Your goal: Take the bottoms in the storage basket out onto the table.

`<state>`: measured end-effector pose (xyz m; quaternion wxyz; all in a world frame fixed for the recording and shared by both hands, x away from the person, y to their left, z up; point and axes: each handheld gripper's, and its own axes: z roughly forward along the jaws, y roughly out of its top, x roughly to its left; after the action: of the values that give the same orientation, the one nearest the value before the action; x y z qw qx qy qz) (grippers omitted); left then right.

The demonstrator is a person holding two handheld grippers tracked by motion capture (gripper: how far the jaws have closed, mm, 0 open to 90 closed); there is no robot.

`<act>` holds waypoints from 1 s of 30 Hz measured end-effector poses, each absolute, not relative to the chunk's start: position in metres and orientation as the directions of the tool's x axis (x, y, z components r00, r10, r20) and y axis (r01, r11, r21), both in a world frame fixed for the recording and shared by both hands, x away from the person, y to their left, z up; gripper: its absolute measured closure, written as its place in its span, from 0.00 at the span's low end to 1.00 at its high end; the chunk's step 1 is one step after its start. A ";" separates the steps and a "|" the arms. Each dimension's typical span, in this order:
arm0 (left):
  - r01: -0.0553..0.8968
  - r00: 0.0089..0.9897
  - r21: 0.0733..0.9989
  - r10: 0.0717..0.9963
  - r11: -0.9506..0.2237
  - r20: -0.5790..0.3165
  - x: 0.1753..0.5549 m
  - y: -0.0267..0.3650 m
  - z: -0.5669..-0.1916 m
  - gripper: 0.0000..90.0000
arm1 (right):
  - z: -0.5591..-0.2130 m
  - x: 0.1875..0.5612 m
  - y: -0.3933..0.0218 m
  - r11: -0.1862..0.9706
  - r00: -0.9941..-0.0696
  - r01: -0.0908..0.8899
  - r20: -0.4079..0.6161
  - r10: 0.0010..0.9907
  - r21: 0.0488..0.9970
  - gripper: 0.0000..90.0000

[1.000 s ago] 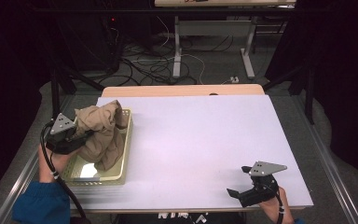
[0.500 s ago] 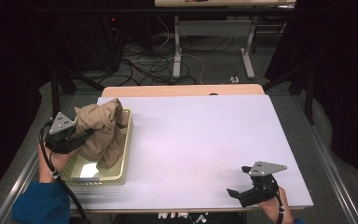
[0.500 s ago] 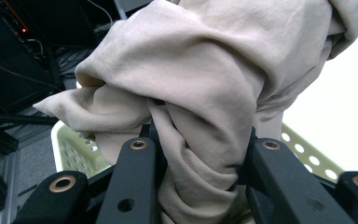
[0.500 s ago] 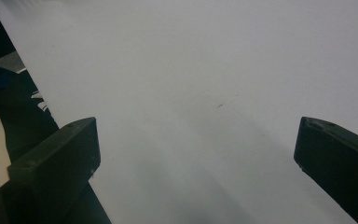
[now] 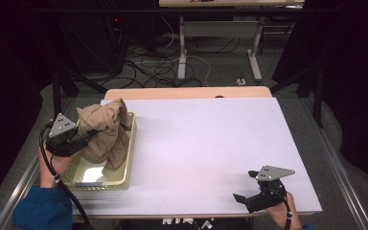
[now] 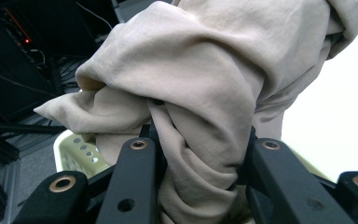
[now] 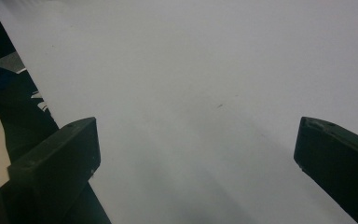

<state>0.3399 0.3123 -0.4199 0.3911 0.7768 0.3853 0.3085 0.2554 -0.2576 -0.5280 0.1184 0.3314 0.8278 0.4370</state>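
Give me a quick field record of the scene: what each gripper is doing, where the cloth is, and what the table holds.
left gripper: shut on the beige garment, over the basket
beige garment: bunched, lifted, lower folds hanging into the basket
basket: pale yellow-green plastic, at the table's left edge
right gripper: open, nothing between its jaws, near the table's front right corner
table: white top

A laboratory recording bay. Beyond the left gripper (image 5: pixel 84 138) and the right gripper (image 5: pixel 249 199), the white table (image 5: pixel 211 143) faces black curtains (image 5: pixel 354 72); loose cables (image 5: pixel 158 67) lie on the grey floor behind it, beside the metal legs of a second bench (image 5: pixel 182 52). Metal rails (image 5: pixel 338 163) flank the table.
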 end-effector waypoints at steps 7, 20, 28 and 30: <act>0.342 0.517 0.852 0.837 -0.396 0.181 0.339 0.310 -0.416 0.79 | -0.528 0.256 -0.258 0.401 -0.752 0.446 0.092 0.652 0.800 0.00; 0.314 0.519 0.862 0.832 -0.399 0.196 0.339 0.304 -0.410 0.79 | -0.529 0.256 -0.258 0.404 -0.755 0.444 0.090 0.650 0.800 0.00; 0.308 0.517 0.869 0.835 -0.386 0.188 0.338 0.304 -0.408 0.79 | -0.529 0.256 -0.258 0.404 -0.754 0.444 0.090 0.651 0.800 0.00; 0.305 0.515 0.870 0.835 -0.389 0.193 0.338 0.304 -0.407 0.79 | -0.529 0.256 -0.258 0.404 -0.754 0.443 0.089 0.651 0.800 0.00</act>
<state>0.3380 0.3036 -0.4066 0.4097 0.7677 0.3713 0.3238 0.2564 -0.2577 -0.5287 0.1192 0.3299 0.8292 0.4352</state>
